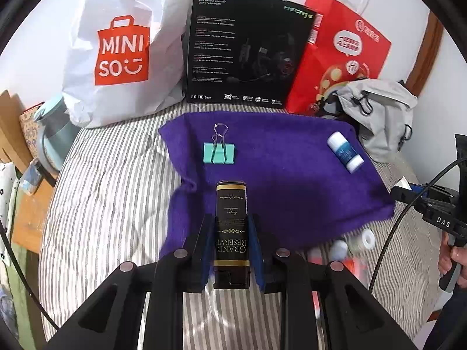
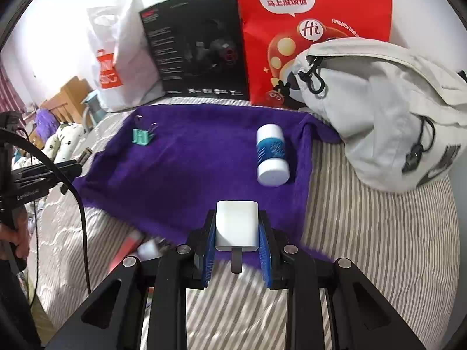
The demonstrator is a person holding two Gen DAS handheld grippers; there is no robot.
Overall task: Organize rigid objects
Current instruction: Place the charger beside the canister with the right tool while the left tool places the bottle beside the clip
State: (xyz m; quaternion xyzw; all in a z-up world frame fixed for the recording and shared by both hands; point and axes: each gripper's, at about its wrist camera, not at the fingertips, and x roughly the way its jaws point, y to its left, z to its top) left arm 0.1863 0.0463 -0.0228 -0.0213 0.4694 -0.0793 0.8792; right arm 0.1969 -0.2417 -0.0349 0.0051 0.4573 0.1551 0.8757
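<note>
My left gripper [image 1: 230,227] is shut on a black and gold tin [image 1: 231,213] marked Grand Reserve, held over the near edge of a purple cloth [image 1: 277,169]. My right gripper [image 2: 237,227] is shut on a white charger plug [image 2: 237,224] with a prong pointing back, above the cloth's [image 2: 198,157] near edge. On the cloth lie a mint binder clip [image 1: 219,152] [image 2: 142,137] at the left and a white and blue cylinder [image 1: 345,151] [image 2: 271,154] at the right. The right gripper [image 1: 405,192] shows at the left wrist view's right edge.
A striped bed [image 1: 111,192] carries the cloth. Behind stand a white Miniso bag [image 1: 125,46], a black headset box [image 1: 245,49], a red paper bag [image 1: 341,46] and a grey backpack [image 2: 379,110]. Small white and red items [image 1: 350,248] lie off the cloth's near right corner.
</note>
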